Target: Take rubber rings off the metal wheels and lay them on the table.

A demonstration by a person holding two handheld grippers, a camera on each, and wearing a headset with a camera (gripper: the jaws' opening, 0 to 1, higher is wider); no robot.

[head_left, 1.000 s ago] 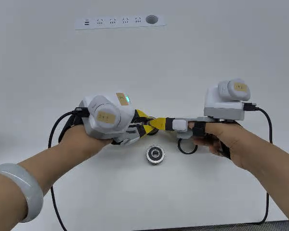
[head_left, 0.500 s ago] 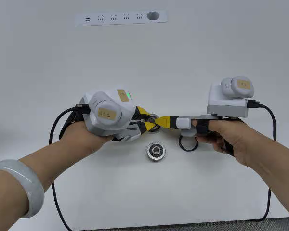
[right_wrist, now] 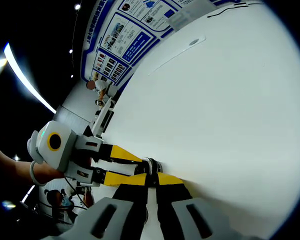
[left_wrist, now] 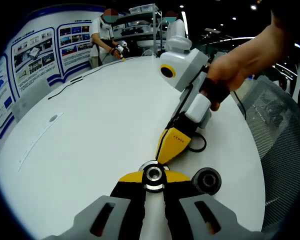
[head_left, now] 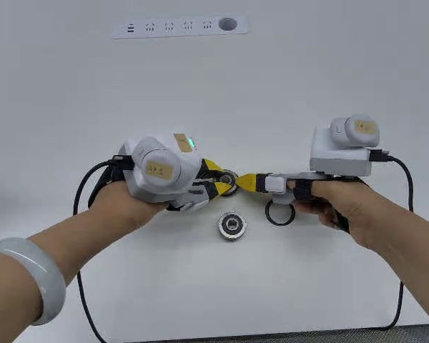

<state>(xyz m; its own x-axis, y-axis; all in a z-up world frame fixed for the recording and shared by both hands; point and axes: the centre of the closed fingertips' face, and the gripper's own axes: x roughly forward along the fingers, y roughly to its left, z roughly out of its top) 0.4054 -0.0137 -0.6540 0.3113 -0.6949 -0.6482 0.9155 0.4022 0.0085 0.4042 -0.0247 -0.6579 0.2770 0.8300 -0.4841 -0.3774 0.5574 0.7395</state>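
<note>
Left gripper (head_left: 218,184): yellow-tipped jaws clamped on a small round silver metal wheel (head_left: 227,180), held just above the white table (head_left: 307,86). The left gripper view shows the wheel (left_wrist: 153,175) seated between the two tips.

Right gripper (head_left: 244,183): reaches in from the opposite side, tips touching the held wheel's rim (right_wrist: 150,167). Jaws drawn nearly together; cannot tell whether they pinch anything.

A loose black rubber ring (head_left: 279,213) lies flat on the table, just under the right gripper's body.

A second metal wheel with a dark outer band (head_left: 231,226) rests on the table, just in front of the held wheel and left of the ring.

A white power strip (head_left: 179,27) sits at the far table edge.
</note>
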